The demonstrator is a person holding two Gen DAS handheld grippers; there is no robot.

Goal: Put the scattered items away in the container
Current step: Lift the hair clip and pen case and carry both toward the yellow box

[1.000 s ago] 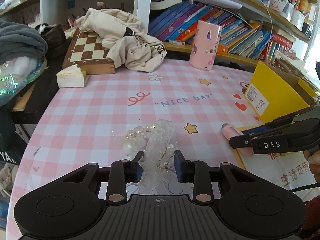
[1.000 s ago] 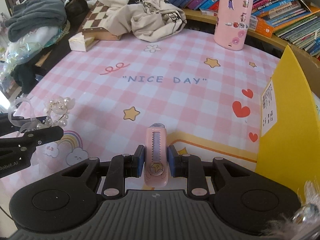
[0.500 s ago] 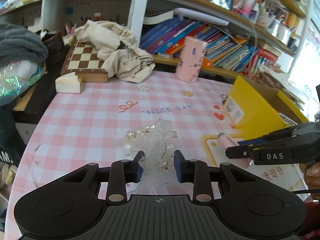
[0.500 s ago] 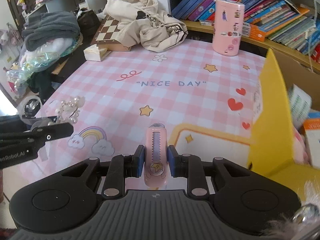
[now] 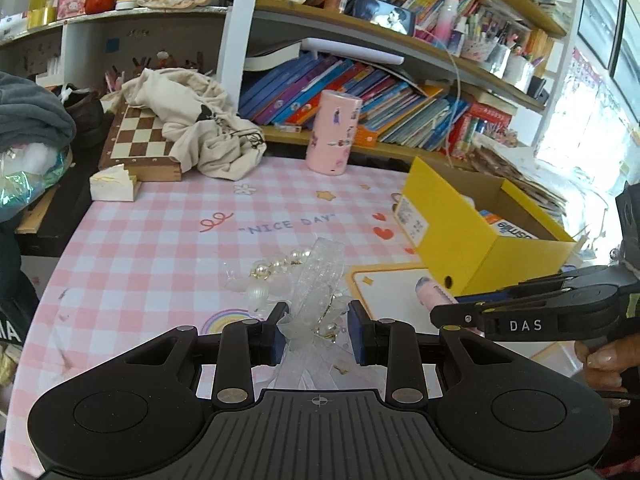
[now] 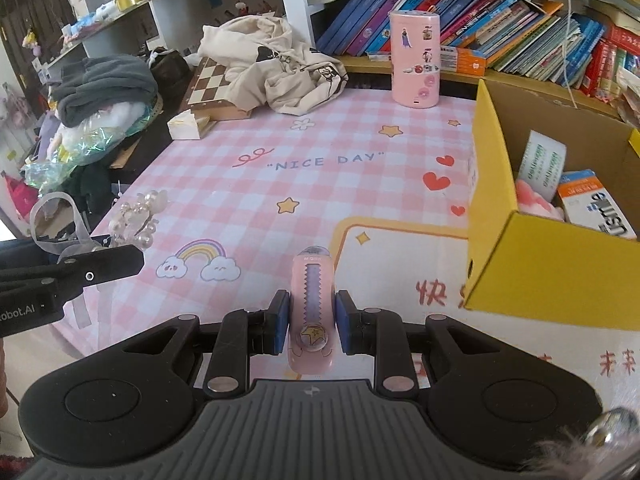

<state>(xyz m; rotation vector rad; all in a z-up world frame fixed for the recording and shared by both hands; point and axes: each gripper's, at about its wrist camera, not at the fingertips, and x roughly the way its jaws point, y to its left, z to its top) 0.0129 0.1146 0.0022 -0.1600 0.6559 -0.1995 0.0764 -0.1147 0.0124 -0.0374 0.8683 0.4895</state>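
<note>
My left gripper (image 5: 318, 328) has its jaws clamped on a clear ribbon bow (image 5: 316, 284) with pearls above the pink checked table (image 5: 152, 240); the yellow box (image 5: 472, 236) sits open to the right.

The sheer white ribbon-and-pearl hair ornament (image 5: 320, 280) is pinched between the left gripper's blue pads (image 5: 276, 334), and its lower folds vanish behind the black ribbed gripper body at 6 o'clock. In the right wrist view its ribbon loop (image 6: 52, 216) sits partly behind the black finger at 9 o'clock. The pink slide-out utility knife (image 6: 311, 304) hides its tail end under the right gripper's body. The yellow cardboard box (image 6: 540, 272) is cut off by the frame edge at 3 o'clock; inside it, a pink soft item (image 6: 534, 200) is half covered by a printed white roll, and what it is cannot be told. A furry, shiny thing (image 6: 592, 436) at 5 o'clock is blurred beyond recognition.
</note>
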